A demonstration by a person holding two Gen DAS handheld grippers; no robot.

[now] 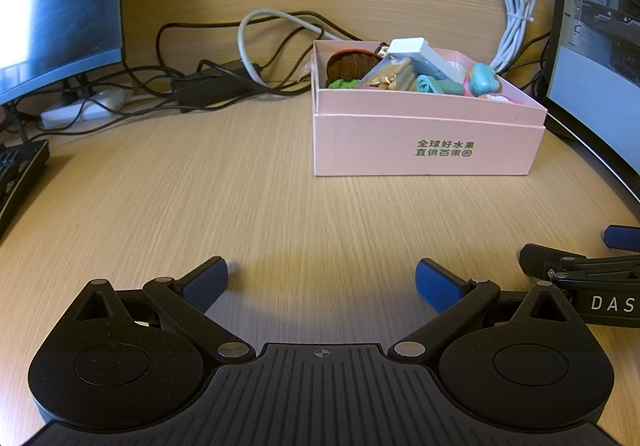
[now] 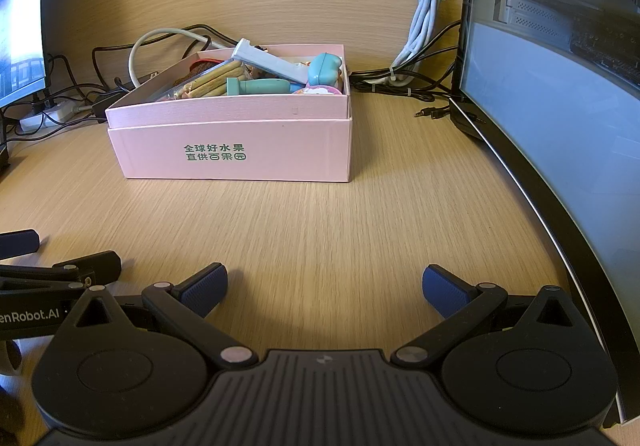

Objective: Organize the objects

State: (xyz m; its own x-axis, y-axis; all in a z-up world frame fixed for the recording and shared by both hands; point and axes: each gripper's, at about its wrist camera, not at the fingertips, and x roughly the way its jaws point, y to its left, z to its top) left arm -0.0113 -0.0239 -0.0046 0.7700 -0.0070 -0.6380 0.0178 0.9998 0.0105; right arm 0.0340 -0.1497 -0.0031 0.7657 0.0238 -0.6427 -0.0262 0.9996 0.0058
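Observation:
A pink cardboard box with green print stands on the wooden desk, ahead of both grippers. Inside lie several small things: a brown knitted item, a bag of golden snacks, a teal toy, a white flat piece and a light blue figure. My left gripper is open over bare desk, well short of the box. My right gripper is open too and holds nothing. Each shows at the edge of the other's view.
Monitors stand at the left and the right. Black cables and a power strip lie behind the box. A bundled white cable hangs at the back wall. A keyboard lies at the far left.

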